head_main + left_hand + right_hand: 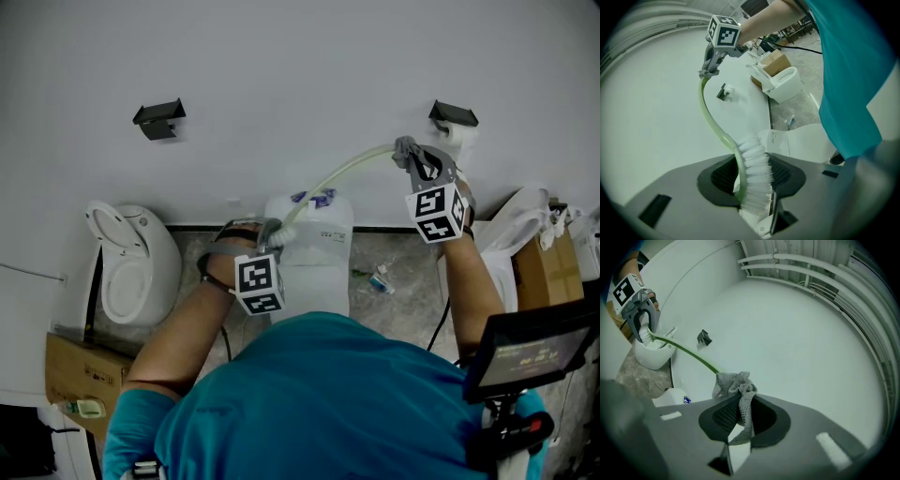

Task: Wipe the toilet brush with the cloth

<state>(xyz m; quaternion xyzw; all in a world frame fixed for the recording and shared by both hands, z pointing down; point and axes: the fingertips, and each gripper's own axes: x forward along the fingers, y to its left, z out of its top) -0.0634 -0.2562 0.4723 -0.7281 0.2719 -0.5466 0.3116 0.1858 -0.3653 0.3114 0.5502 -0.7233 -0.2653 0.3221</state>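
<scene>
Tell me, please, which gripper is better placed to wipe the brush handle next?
Right. The right gripper is shut on the cloth, bunched at the handle; the left gripper only clamps the bristle head.

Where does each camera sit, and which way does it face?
Head view: on the person's head, looking steeply down at a toilet; shows left forearm, right forearm, teal shirt, left gripper, right gripper.
Left gripper view: on the left gripper, looking along jaws clamped on the toilet brush head, up its handle; shirt at right.
Right gripper view: on the right gripper, looking along jaws pinching the cloth against the handle.
Shared: all show the brush; each gripper view shows the other gripper.
</scene>
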